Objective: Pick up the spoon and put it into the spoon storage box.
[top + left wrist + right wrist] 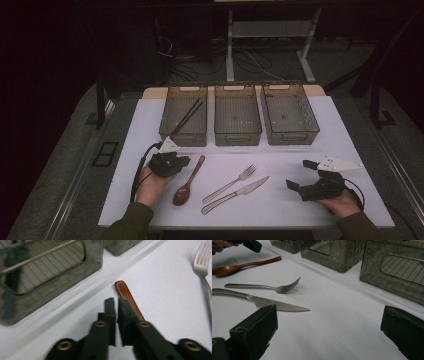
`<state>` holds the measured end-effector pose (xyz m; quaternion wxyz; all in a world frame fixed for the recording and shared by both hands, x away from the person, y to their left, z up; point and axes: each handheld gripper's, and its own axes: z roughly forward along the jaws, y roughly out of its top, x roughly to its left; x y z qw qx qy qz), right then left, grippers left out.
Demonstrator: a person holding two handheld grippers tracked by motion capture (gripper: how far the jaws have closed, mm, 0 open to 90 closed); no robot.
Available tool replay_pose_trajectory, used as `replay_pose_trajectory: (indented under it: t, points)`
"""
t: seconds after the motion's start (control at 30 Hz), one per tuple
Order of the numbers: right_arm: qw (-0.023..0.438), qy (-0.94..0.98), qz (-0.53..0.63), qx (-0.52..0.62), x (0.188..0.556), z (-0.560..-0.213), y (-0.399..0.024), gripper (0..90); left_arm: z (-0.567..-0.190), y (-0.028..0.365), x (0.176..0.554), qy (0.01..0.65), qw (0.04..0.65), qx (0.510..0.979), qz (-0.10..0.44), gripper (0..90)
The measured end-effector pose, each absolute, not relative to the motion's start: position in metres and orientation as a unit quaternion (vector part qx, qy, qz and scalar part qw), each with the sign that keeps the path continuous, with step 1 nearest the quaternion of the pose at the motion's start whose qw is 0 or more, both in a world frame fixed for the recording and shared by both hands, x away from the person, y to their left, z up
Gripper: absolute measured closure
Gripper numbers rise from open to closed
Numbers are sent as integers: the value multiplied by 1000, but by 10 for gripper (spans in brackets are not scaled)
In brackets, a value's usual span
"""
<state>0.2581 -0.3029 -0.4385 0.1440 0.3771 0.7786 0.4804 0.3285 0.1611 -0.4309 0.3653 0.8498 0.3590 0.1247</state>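
Now left hand-held gripper (116,299) low over table (310,150), jaws pressed nearly together beside wooden spoon (187,181) handle; handle runs under right jaw, whether pinched cannot tell. Spoon lies near left, bowl toward person, handle tip toward far bins. Judgement: confirm grip on handle before lifting, keep spoon level, carry to a bin. Left bin (184,115) holds chopsticks (187,117); middle bin (237,114) and right bin (290,113) beyond. Fork (230,183) and knife (235,194) just right of spoon, apart. Right hand-held gripper (300,176) spread wide, near right, holding nothing.
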Motion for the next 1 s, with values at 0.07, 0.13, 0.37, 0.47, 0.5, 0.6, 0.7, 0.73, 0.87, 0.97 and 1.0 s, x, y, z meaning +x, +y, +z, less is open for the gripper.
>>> replay_pose_trajectory:
  t: [0.07,0.13,0.37,0.47,0.5,0.6,0.7,0.73,0.87,0.97,1.0]
  points:
    - [143,779,479,379,258,-438,-303,3,-434,157,331,354,358,855,121,888]
    - [144,779,480,378,258,-439,-303,3,-435,153,332,352,358,857,116,889]
    - [144,779,479,378,257,-439,-303,3,-439,146,332,343,345,867,112,889]
    - [144,779,480,377,258,-439,-303,3,-441,145,332,341,342,869,111,888]
    - [144,779,480,377,258,-439,-303,3,-442,144,332,344,341,868,108,889]
    - [144,779,480,376,258,-439,-303,3,-443,142,332,335,338,873,103,889]
    - [144,779,480,376,257,-438,-303,3,-444,141,332,332,344,873,94,889]
    - [144,780,480,376,257,-438,-303,3,-444,141,332,330,345,874,90,889]
    - [144,780,480,375,258,-439,-303,3,-444,136,331,319,350,877,74,889]
    - [145,780,479,375,258,-439,-303,3,-444,131,329,307,354,881,65,890]
    - [145,781,479,374,258,-439,-303,3,-444,129,328,304,355,882,62,889]
